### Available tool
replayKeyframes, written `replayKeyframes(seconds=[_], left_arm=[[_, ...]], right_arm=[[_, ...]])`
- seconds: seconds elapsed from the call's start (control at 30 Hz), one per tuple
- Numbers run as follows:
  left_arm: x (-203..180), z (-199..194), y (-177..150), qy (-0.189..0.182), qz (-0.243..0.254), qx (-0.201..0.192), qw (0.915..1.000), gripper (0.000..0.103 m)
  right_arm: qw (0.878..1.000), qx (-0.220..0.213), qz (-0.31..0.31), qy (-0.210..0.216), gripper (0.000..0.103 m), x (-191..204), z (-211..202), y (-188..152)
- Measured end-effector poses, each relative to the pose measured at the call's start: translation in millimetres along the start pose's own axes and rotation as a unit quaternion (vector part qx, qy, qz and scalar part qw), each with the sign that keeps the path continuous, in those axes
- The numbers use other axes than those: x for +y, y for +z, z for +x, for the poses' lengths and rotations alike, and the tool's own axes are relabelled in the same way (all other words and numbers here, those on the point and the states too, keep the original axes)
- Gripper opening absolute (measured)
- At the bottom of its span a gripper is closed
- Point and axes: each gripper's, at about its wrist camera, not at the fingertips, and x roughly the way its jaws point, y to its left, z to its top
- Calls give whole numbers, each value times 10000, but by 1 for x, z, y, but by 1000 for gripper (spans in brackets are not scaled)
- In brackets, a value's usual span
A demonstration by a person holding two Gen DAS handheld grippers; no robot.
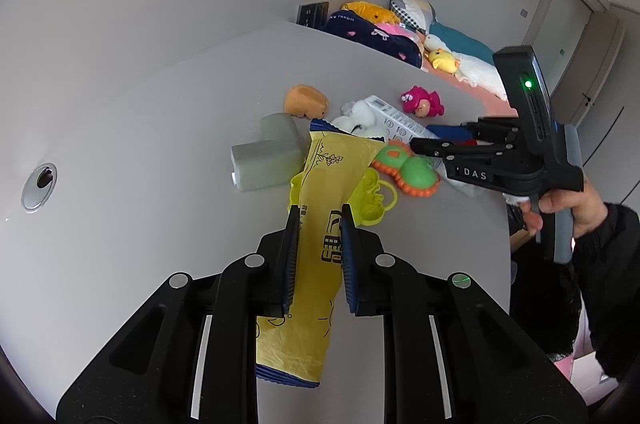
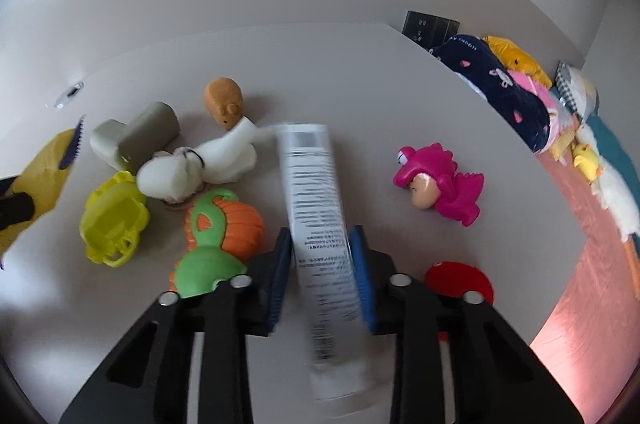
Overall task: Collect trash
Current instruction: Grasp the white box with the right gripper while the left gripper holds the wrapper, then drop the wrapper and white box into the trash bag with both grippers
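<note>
Gripping a crinkly yellow snack wrapper [image 1: 320, 224], the left gripper [image 1: 319, 220] has its fingers clamped on it, lifted off the grey bench [image 1: 160, 127]. The right gripper [image 2: 322, 244] has its fingers pressed on a white printed paper box [image 2: 316, 207], blurry, near the middle. Plastic toys sit left of it, and a pink dinosaur toy [image 2: 444, 183] sits on the right.

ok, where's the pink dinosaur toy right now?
Right wrist view: pink dinosaur toy lies on the table, right of the white tube, beyond the red disc.
</note>
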Motion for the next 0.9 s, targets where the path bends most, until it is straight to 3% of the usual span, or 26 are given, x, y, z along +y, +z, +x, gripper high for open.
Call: replayKeyframes(seconds=[0.37,0.9], left_arm=[[-24,-16,2,-96,115,-176,9997,18],[-100,-13,10,-462,664,-238,9964,18]], right_arm=[[9949,-598,806,-28,28,-12,-52,-25],[9806,-1021,1654,-257,29,-44,-131,-89]])
